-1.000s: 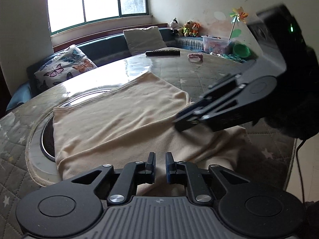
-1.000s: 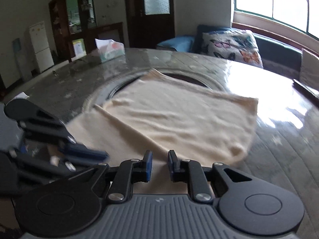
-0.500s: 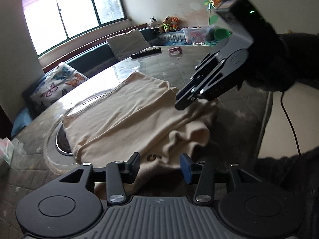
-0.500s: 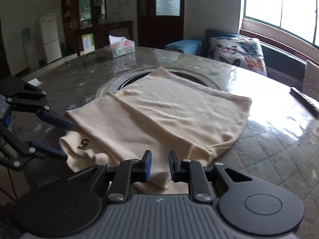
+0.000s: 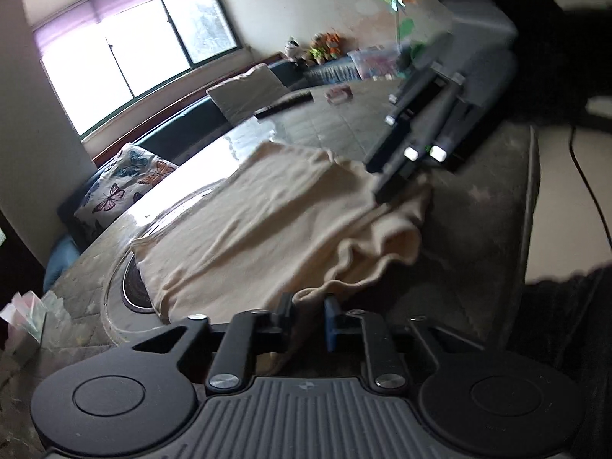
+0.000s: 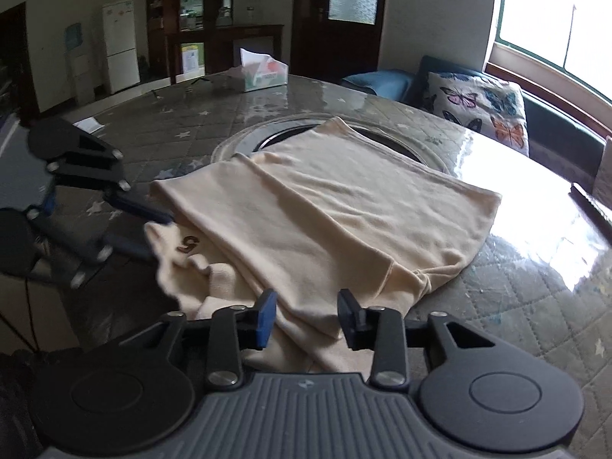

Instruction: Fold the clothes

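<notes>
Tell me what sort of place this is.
Most likely a home living and dining room. A big round table fills the middle, a window bench holds a butterfly cushion, soft toys sit on a ledge, and a fridge stands in the back.

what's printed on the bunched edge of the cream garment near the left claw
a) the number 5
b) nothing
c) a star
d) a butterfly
a: in the right wrist view a dark 5 shows on the cream garment, on its crumpled edge beside the left claw.
</notes>
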Demonstrator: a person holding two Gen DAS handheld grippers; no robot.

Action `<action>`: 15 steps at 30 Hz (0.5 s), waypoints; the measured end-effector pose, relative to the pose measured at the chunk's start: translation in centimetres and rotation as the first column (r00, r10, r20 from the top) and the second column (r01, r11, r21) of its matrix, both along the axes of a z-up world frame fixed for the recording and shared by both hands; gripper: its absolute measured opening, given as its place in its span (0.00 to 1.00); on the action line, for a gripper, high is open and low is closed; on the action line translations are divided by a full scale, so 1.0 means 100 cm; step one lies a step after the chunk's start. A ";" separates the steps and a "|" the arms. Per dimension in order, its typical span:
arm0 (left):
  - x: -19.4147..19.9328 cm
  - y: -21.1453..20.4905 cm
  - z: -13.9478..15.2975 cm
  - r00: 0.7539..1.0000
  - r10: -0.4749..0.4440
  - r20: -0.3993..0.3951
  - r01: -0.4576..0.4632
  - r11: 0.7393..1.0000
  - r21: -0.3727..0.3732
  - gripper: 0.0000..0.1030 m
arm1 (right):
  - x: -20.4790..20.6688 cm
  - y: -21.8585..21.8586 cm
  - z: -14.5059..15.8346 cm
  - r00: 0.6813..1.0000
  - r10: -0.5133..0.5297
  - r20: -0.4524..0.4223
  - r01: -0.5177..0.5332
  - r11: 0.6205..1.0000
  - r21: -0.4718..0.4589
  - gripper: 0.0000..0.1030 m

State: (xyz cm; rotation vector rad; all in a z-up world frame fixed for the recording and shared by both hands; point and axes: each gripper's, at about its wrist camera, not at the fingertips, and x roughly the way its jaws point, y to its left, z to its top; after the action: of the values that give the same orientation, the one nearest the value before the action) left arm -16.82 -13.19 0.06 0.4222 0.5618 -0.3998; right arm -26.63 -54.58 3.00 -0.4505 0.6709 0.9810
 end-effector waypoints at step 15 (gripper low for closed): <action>0.039 0.015 0.014 0.998 0.056 -0.027 -0.059 0.989 -0.137 0.10 | -0.017 0.009 -0.012 0.983 0.140 0.119 -0.139 0.990 -0.019 0.57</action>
State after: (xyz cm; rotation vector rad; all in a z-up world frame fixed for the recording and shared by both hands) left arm -12.96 -11.72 1.44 0.2691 0.5637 -0.3861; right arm -28.32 -53.70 1.80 -0.5675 0.5411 1.0741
